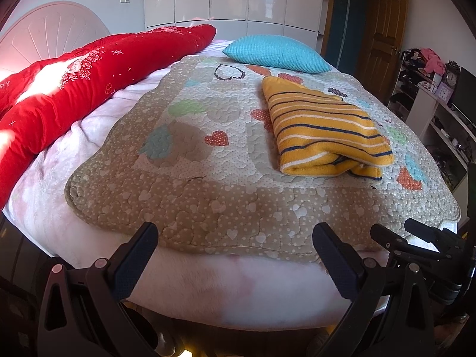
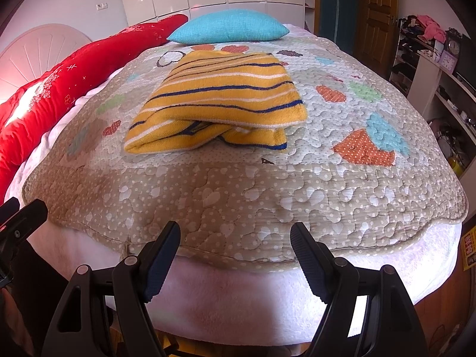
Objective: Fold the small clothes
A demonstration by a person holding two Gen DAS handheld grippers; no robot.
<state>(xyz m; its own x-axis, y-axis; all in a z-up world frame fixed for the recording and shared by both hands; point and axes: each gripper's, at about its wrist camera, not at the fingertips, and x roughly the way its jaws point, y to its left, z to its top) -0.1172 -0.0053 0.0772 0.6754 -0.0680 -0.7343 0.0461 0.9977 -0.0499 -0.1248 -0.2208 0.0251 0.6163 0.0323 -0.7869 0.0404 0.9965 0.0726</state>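
A yellow garment with white and navy stripes (image 1: 324,131) lies folded into a thick rectangle on the quilted heart-pattern bedspread (image 1: 208,184). It also shows in the right wrist view (image 2: 220,98), its folded edge facing me. My left gripper (image 1: 236,238) is open and empty, held back over the near edge of the bed, left of the garment. My right gripper (image 2: 235,235) is open and empty, also at the near edge, straight in front of the garment. The right gripper shows at the left view's right edge (image 1: 416,241).
A turquoise pillow (image 2: 229,28) lies beyond the garment. A red duvet (image 1: 89,83) is bunched along the left side by the white headboard (image 1: 50,29). Shelves with clutter (image 2: 440,68) stand to the right, with a wooden door (image 2: 377,15) behind.
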